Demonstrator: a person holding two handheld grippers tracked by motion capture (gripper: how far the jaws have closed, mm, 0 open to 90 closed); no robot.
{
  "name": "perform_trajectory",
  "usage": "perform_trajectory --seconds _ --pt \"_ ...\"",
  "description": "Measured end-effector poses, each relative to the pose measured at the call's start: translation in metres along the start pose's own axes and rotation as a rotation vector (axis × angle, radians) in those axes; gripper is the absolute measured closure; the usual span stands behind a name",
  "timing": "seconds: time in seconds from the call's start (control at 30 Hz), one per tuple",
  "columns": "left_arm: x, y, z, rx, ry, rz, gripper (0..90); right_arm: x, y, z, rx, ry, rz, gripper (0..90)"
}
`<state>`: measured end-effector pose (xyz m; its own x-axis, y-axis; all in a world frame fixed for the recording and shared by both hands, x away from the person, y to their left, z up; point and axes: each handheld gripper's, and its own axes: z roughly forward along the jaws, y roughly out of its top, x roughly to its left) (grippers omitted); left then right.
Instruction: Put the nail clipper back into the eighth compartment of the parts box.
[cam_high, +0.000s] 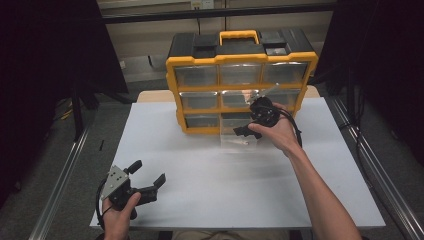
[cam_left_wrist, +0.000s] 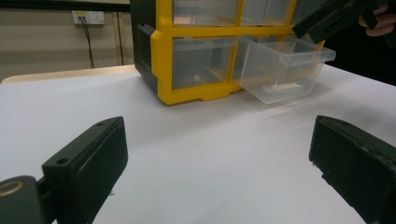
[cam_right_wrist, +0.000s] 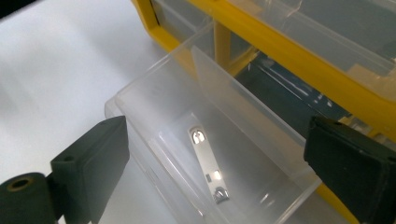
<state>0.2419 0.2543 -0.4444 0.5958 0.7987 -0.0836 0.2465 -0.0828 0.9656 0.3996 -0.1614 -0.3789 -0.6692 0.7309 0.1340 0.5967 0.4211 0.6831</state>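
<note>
Right gripper (cam_high: 243, 131) seen at frame centre, poised over pulled-out clear drawer (cam_right_wrist: 154, 93), jaws spread wide, nothing gripped. Metal strip (cam_right_wrist: 208, 164) seen lying flat on drawer floor, between jaws but untouched. Drawer juts from bottom row of yellow cabinet (cam_high: 171, 80). Left gripper (cam_high: 148, 174) held lower left over white table (cam_high: 210, 175), jaws wide, empty.

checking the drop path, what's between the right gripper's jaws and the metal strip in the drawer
Nothing: in the right gripper view the open right gripper hangs over the metal strip with only air between.
</note>
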Motion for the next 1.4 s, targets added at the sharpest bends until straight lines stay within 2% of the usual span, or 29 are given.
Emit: perform_trajectory --seconds 0.07,0.17,0.3,0.4,0.53,0.6,0.8,1.17,1.23,1.27,1.4 --pt "0.0 0.0 -0.001 -0.002 0.005 -0.006 4.5 -0.001 -0.005 0.0 -0.037 -0.002 0.003 3.3" --pt "0.0 0.0 -0.002 -0.003 0.0 -0.009 4.6 -0.001 -0.013 0.0 -0.075 -0.004 0.037 3.8" --pt "-0.001 0.0 -0.002 -0.007 -0.003 -0.014 4.5 0.001 -0.019 0.0 -0.105 -0.028 0.037 4.5" --pt "-0.001 0.001 -0.003 -0.014 -0.01 -0.009 4.5 0.007 -0.023 -0.001 -0.15 -0.078 0.024 4.6" --pt "-0.001 0.001 -0.003 -0.014 -0.013 -0.007 4.5 0.01 -0.031 -0.003 -0.211 -0.074 0.022 3.9" --pt "-0.001 0.001 -0.003 -0.013 -0.005 -0.005 4.5 0.011 -0.036 -0.004 -0.255 -0.09 0.027 3.6" --pt "0.001 0.001 -0.001 -0.002 0.0 -0.002 4.5 0.01 -0.047 -0.008 -0.328 -0.109 0.028 1.6" --pt "0.003 0.0 0.0 0.002 0.017 -0.017 4.6 0.015 -0.07 -0.026 -0.428 -0.176 0.057 1.6" --pt "0.003 -0.001 0.001 0.002 0.023 -0.021 4.6 0.015 -0.075 -0.029 -0.433 -0.18 0.069 1.6" --pt "0.003 -0.001 0.001 -0.006 0.028 -0.036 4.5 0.016 -0.077 -0.03 -0.441 -0.186 0.078 1.9" --pt "0.004 -0.001 0.002 -0.007 0.022 -0.048 4.4 0.018 -0.087 -0.035 -0.443 -0.199 0.082 2.1"
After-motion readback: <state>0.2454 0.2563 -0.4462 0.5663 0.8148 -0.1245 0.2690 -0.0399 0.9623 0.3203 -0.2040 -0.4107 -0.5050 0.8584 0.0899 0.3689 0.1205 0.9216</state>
